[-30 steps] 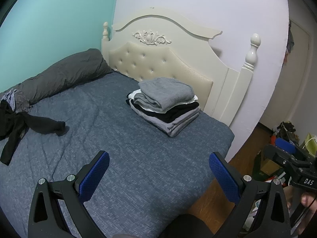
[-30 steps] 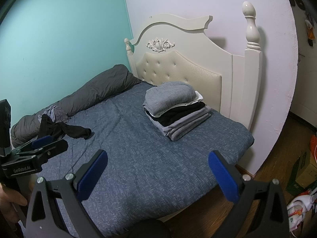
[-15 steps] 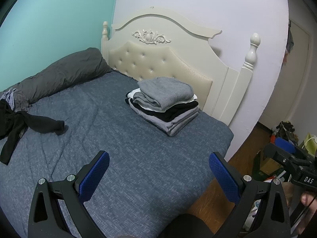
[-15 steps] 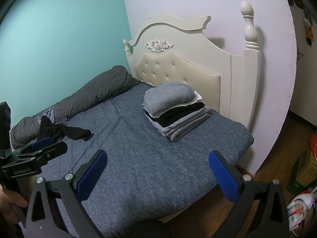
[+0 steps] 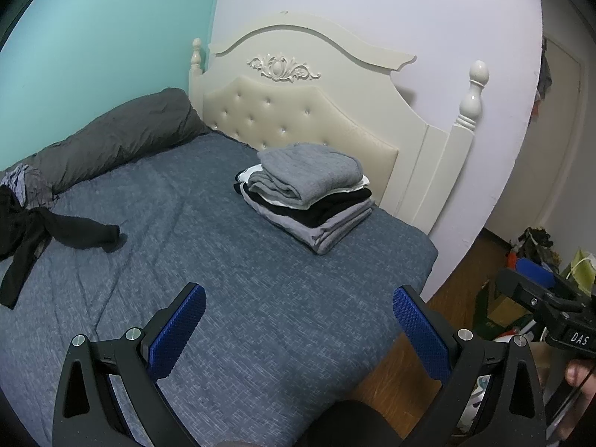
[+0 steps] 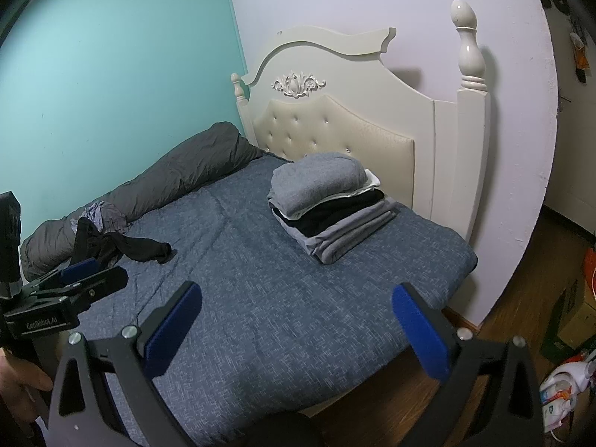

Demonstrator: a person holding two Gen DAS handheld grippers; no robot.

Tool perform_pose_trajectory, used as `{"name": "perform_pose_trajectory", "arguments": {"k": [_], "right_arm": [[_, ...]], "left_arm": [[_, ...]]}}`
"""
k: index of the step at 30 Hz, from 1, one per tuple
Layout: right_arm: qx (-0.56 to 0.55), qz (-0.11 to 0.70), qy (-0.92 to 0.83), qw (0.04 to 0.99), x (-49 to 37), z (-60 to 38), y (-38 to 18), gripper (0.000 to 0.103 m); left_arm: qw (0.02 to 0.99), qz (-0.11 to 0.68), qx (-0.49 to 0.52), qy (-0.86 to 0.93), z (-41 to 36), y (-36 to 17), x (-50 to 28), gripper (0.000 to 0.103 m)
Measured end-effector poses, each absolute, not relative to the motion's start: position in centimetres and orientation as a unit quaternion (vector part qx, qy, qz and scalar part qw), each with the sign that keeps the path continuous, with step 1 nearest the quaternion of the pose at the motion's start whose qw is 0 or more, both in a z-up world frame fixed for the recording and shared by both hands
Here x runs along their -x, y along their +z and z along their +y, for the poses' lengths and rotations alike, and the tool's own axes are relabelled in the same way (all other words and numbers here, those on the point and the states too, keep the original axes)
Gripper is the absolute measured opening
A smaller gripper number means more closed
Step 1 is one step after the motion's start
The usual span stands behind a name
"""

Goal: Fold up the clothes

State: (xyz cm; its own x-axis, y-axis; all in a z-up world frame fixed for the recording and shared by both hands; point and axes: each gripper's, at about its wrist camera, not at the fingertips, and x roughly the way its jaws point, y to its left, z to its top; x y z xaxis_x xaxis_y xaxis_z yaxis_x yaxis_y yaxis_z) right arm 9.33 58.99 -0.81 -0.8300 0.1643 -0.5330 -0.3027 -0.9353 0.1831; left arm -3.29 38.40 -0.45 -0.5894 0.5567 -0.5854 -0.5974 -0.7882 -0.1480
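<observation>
Clothes are the concern, and the one loose piece is the black garment (image 5: 56, 231), crumpled at about nine o'clock in your left wrist view, on the bed (image 5: 260, 298) against the rolled grey duvet (image 5: 111, 141). The folded stack (image 5: 309, 193), grey sweater on top, sits at about one o'clock beside the cream headboard (image 5: 298, 111).

Your left gripper (image 5: 298, 320) hangs wide apart over the near bedspread, holding nothing. Your right gripper (image 6: 294, 316) is just as wide and just as bare, off to the side near the bed's corner.

From here the likely step is a reach toward nine o'clock for the black garment. Watch three things. It is dark and bunched, so you may pinch two layers at once and lift a knot rather than an edge. A lighter scrap of cloth (image 5: 22, 182) lies touching it by the duvet, and a deep grab could drag that along too. The bedspread is soft and creased, so a low approach could catch it instead of the garment. Keep clear of the stack; a brush would topple the top sweater.
</observation>
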Motion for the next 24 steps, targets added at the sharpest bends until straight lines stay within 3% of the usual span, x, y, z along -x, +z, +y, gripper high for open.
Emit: {"name": "perform_pose_trajectory", "arguments": {"k": [24], "right_arm": [[0.263,0.135,0.947,0.121,-9.37,59.23,-0.94,0.103]], "left_arm": [[0.330,0.028,0.313,0.890,38.31,-0.40,3.20,0.103]]}}
